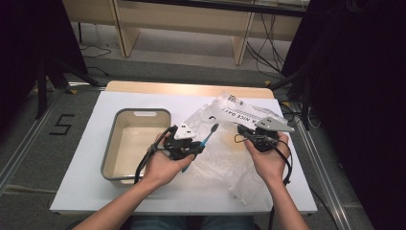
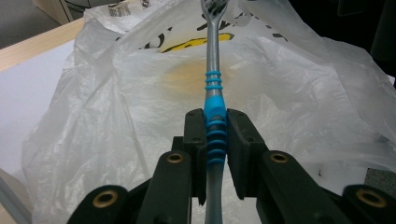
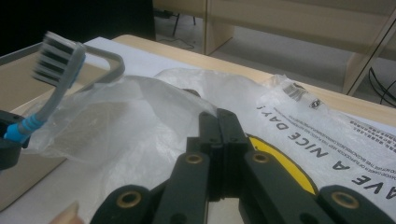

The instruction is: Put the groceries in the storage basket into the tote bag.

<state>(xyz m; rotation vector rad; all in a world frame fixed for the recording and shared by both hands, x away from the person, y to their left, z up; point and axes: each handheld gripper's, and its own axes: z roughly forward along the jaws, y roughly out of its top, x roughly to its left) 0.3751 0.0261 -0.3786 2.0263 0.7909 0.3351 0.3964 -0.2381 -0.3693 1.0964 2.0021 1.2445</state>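
Over the plastic bag (image 1: pixel 225 148), my left gripper (image 2: pixel 216 140) clamped the toothbrush (image 2: pixel 214 88), its handle end cut off below my 2 jaws. My right gripper (image 3: pixel 217 128) pinched the bag's film, the grip itself hard to see.

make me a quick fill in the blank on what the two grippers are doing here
1. The left gripper clamps a grey and blue ____.
2. The right gripper has its jaws ____.
3. The thin translucent plastic bag lies to the ____ of the grey rectangular tub in the high view.

Missing words: toothbrush; shut; right
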